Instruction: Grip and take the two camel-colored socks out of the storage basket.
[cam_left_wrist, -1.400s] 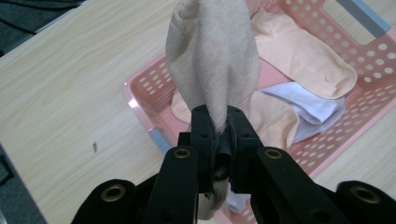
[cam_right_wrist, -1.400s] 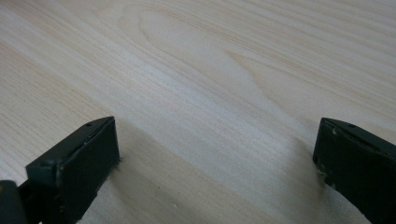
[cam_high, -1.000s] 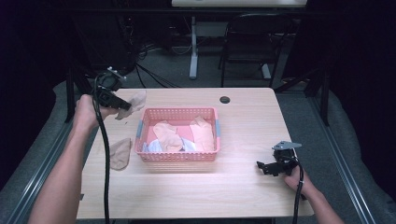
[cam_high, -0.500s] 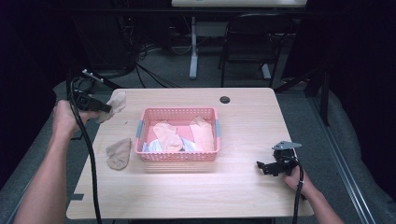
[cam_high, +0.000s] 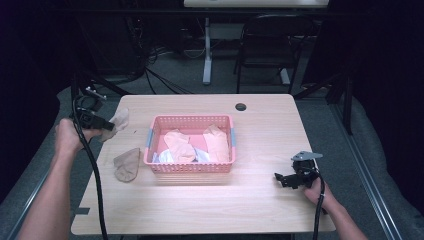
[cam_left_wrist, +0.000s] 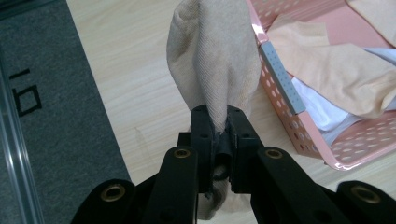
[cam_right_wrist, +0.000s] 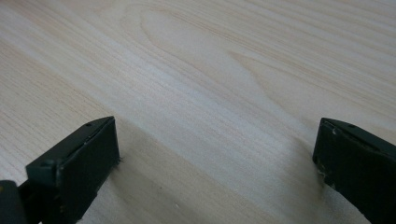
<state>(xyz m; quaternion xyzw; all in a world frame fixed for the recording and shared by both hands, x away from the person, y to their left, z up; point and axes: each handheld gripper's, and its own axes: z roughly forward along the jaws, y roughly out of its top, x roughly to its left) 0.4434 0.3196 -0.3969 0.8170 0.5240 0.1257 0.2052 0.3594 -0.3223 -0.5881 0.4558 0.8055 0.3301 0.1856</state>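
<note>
The beige sock (cam_left_wrist: 212, 65) hangs pinched between the pressed-together jaws of the left gripper (cam_high: 102, 125), its cloth bunching out past the jaw tips. In the high view this sock (cam_high: 116, 122) is held over the table's (cam_high: 260, 200) far left part, just left of the pink basket (cam_high: 150, 145). A second beige sock (cam_high: 126, 164) lies flat on the table nearer, beside the basket's left near corner. Inside the basket lie more pale socks (cam_high: 182, 145). The right gripper (cam_high: 286, 181) rests low at the table's near right, well apart from the basket, its jaws spread wide with bare wood between them.
</note>
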